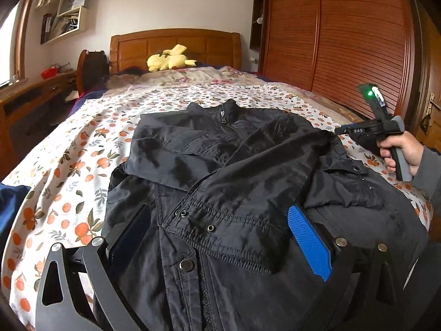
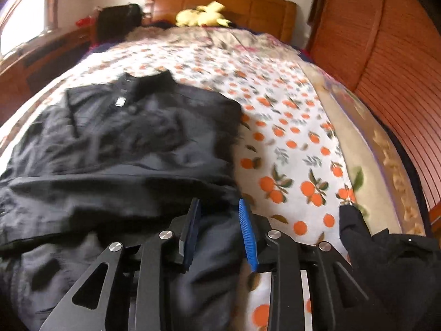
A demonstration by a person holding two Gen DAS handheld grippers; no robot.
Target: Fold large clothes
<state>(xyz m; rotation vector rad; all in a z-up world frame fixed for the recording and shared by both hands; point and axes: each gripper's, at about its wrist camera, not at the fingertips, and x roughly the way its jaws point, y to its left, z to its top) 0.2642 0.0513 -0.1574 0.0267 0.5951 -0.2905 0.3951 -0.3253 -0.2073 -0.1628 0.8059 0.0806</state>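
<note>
Left gripper (image 1: 220, 229): jaws stand wide apart, blue pad (image 1: 310, 244) on one side, dark pad (image 1: 132, 234) on the other, hovering low over the jacket (image 1: 220, 171) near its snap placket; nothing pinched, pads look clear of the cloth, though the tip of the blue pad sits just under a fold edge so contact there is unclear. Right gripper (image 2: 220, 229): jaws part open with a narrow gap, blue pad (image 2: 248, 237) and dark pad (image 2: 191, 231) both visible, black cloth lying under and between them, but pads don't press on it; that view is motion-blurred so fine contact can't be confirmed. In the left wrist view the right gripper's body shows at the right edge with a green light on, held by a hand (image 1: 399, 149) in a grey sleeve, off the jacket's right shoulder. Jacket: black, laid front-up on the bed (image 1: 82, 165), collar and zip pull toward the headboard (image 1: 176, 44), both sleeves folded in across the chest, cuffs crossing near the middle, hem end nearest the cameras. It covers the near centre of the orange-print sheet (image 2: 289, 143). Another bit of black cloth (image 2: 386, 253) sits at lower right of the right wrist view, apart from the main body. Yellow plush (image 1: 169, 60) at the headboard, well apart from the jacket. Wooden wardrobe (image 1: 344, 41) beside the bed, wall shelves (image 1: 66, 13) on the other side.
</note>
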